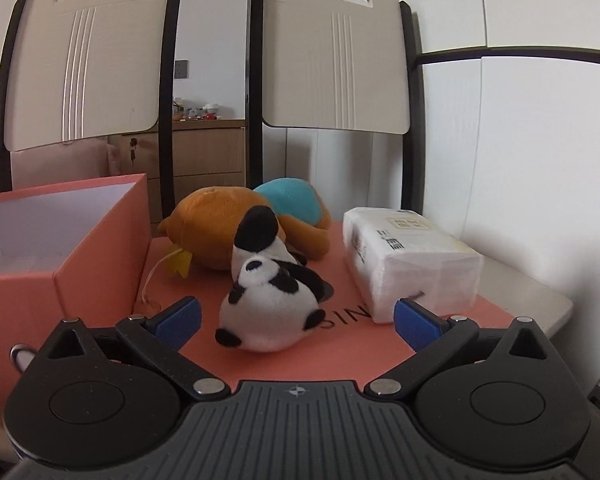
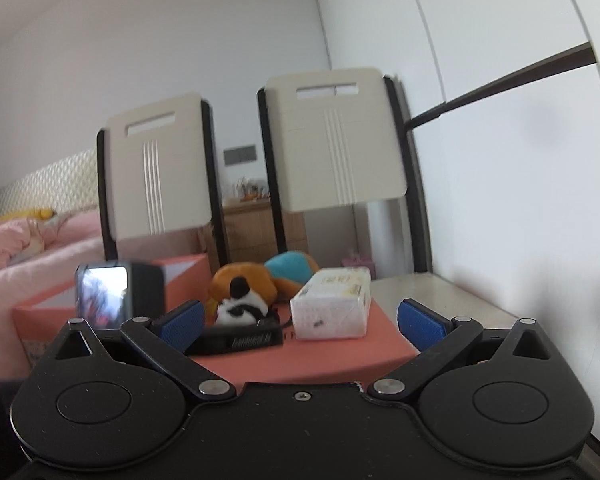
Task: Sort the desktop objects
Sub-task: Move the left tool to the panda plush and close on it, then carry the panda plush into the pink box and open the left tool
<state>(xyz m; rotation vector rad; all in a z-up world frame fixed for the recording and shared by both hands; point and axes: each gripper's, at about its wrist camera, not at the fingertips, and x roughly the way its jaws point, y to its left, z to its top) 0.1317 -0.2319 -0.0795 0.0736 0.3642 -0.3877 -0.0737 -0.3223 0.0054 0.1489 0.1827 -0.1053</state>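
A black-and-white panda plush (image 1: 270, 300) lies on a flat salmon lid (image 1: 320, 360), right in front of my left gripper (image 1: 296, 322), which is open with the panda between its blue pads (image 1: 180, 318), not touching. Behind it lies an orange and teal plush (image 1: 256, 220). A white wrapped tissue pack (image 1: 412, 260) sits to the right. An open salmon box (image 1: 60, 240) stands to the left. My right gripper (image 2: 302, 322) is open and farther back; ahead of it are the tissue pack (image 2: 332, 304), the panda (image 2: 240, 304) and the left gripper's body (image 2: 240, 338).
Two cream chair backs (image 1: 332, 52) stand behind the table (image 1: 520, 292). A white wall (image 1: 540, 160) closes the right side. A wooden drawer unit (image 1: 204, 156) and a pink bed (image 2: 28, 248) lie beyond. The camera screen (image 2: 102, 296) of the left gripper shows in the right wrist view.
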